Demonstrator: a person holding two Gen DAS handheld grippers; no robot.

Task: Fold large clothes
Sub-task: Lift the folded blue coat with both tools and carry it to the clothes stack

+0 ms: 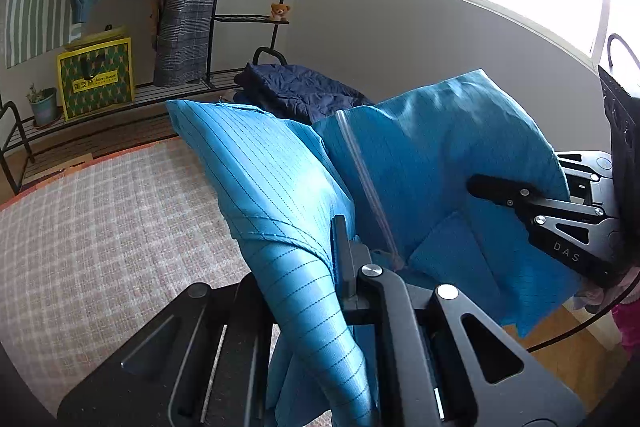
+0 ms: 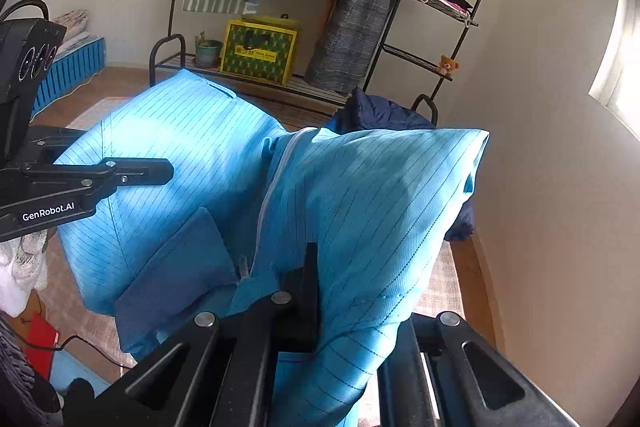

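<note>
The left tongs (image 1: 340,259) are clamped tight on one bunched edge of the blue garment (image 1: 420,163), and the right tongs (image 2: 310,291) pinch the matching edge on the other side, so the cloth hangs lifted between both, billowing above the checked rug (image 1: 120,219). A pale zipper (image 1: 364,183) runs down its middle, and a folded collar flap seems to sit near it, though the bunching makes that hard to read. No neat crease shows yet; I judge the folding barely begun, with spreading flat and every fold still ahead. Behind, a dark navy jacket (image 1: 300,91) lies heaped by the clothes rack (image 2: 400,27).
</note>
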